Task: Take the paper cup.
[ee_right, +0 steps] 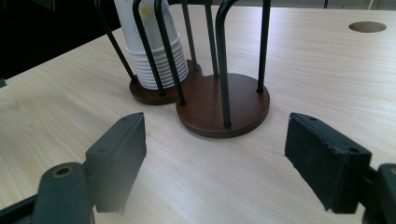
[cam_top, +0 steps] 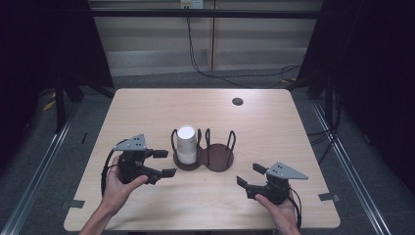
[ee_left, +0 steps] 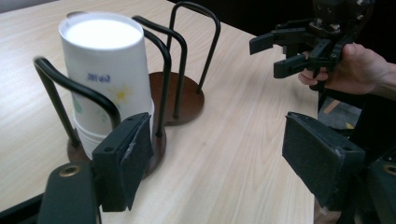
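The left gripper (cam_top: 162, 163) is a matte black block with two flat rectangular jaws, each faced with a dark pad; a round brass-coloured screw hole sits at the base of one jaw in the left gripper view. A grey three-cornered plate dotted with small screws caps it, and a black cable loops off at 9 o'clock. The right gripper (cam_top: 250, 175) is built alike: black body, grey plate, cable trailing at 5 o'clock. Both forearms are bare, with no sleeves showing.

One stack of cups (cam_top: 187, 144), one two-bay holder (cam_top: 219, 157), two grippers, left (cam_top: 161, 163) and right (cam_top: 249, 175), one hole (cam_top: 238, 101) near the table's (cam_top: 147, 107) far edge
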